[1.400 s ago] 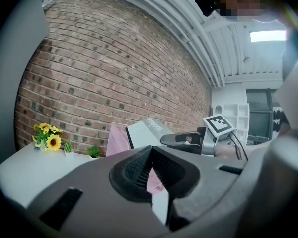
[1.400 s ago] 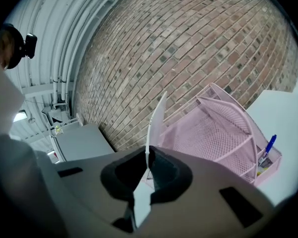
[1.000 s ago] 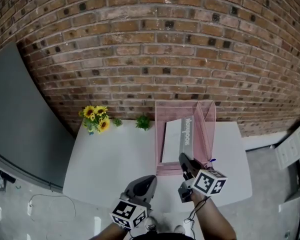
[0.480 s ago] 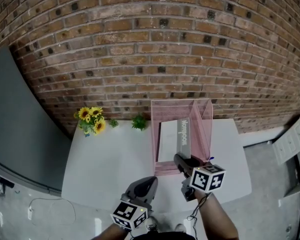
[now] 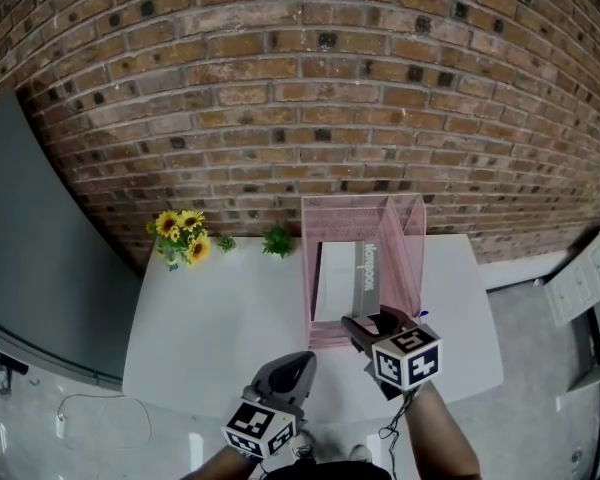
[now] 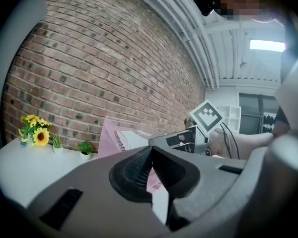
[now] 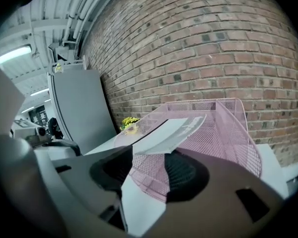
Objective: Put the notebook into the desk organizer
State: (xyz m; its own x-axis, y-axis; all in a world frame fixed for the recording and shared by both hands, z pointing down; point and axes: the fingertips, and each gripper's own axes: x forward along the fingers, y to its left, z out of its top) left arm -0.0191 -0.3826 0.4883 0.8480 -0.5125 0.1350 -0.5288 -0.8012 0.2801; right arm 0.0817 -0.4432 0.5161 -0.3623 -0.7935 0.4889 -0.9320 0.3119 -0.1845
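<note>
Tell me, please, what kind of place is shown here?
Probably a staged desk corner in a workshop or lab: a white table against a brick wall, a pink desk organizer, and bare ceiling pipes overhead.

The white notebook (image 5: 338,280) with a grey spine lies tilted inside the pink wire-mesh desk organizer (image 5: 352,211), spine toward 3 o'clock. The organizer stands upright at the table's (image 5: 220,318) 1 o'clock.

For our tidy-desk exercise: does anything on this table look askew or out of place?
The notebook leans at a slant inside the pink mesh organizer instead of standing upright. Nothing else stands out.
</note>
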